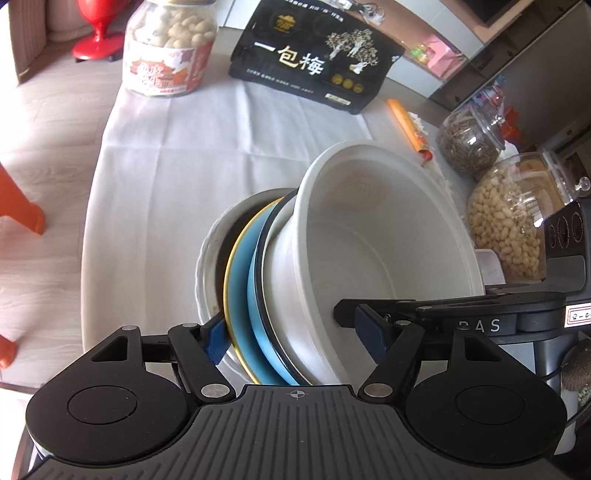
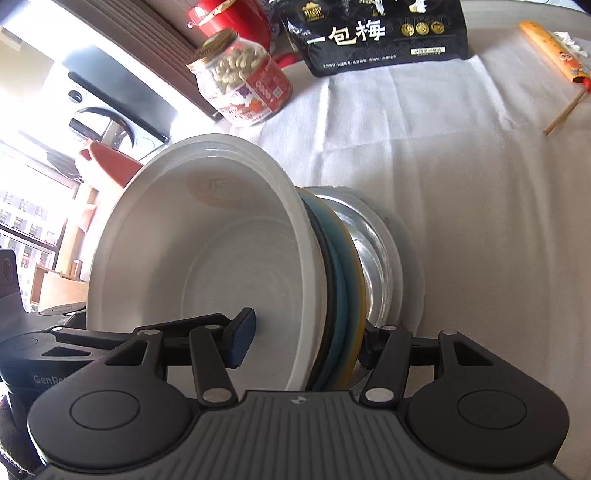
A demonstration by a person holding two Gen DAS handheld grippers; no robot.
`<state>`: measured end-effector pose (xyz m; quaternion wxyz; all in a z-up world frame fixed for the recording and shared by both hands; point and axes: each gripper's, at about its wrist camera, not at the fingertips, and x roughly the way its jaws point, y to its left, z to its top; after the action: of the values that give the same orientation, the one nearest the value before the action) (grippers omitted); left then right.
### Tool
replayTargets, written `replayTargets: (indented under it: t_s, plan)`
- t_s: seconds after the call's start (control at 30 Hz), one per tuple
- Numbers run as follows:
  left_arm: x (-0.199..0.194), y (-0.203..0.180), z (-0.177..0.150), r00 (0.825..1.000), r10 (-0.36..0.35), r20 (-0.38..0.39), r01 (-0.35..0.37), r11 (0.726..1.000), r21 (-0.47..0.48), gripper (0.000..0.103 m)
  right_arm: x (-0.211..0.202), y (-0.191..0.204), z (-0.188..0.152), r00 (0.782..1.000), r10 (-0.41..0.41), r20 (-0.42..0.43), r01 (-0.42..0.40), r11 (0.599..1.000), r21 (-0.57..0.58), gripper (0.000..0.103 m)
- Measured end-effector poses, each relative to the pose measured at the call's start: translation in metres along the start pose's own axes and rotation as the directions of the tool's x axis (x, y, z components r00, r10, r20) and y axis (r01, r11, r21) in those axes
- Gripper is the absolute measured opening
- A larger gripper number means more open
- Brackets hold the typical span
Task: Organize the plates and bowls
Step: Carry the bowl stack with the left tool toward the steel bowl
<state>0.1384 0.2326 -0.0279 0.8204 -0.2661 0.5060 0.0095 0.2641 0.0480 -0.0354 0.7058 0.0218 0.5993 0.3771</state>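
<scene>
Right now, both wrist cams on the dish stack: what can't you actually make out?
- Stack underside: hidden in both views by the white bowl and rims; whether it rests on the tablecloth is unclear.
- Right gripper outer finger: its pad is hidden behind the plate rims.
- Left gripper pad contact: covered by the blue plate edge.
- Number of dishes: nested, uncountable.

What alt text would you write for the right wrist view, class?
The right tongs clamp a tilted stack: white bowl nested on blue dishes and a steel bowl, above a white tablecloth. A peanut jar and black bag sit behind.
</scene>
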Motion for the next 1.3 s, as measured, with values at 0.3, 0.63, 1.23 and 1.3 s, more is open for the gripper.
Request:
replayTargets:
  t_s: [0.3, 0.63, 1.23, 1.3]
  plan:
    - [-0.003, 0.010, -0.005, 0.993, -0.020, 0.116, 0.013, 0.998, 0.061, 0.070, 0.027, -0.014, -0.006, 0.999, 0.034, 0.019, -0.036, 0.996, 0.087, 0.062]
    - [-0.011, 0.012, -0.001, 0.983, -0.077, 0.165, 0.066, 0.995, 0.075, 0.051, -0.003, -0.007, -0.002, 0.991, -0.098, 0.093, 0.099, 0.995, -0.004, 0.055]
    - [-0.038, 0.014, -0.001, 0.962, -0.150, 0.229, 0.154, 0.988, 0.002, 0.042, -0.052, 0.016, -0.013, 0.955, -0.107, 0.276, 0.142, 0.984, -0.108, 0.049]
    - [-0.042, 0.016, -0.002, 0.959, -0.147, 0.242, 0.154, 0.988, -0.008, 0.042, -0.047, 0.010, -0.015, 0.957, -0.118, 0.267, 0.145, 0.986, -0.083, 0.049]
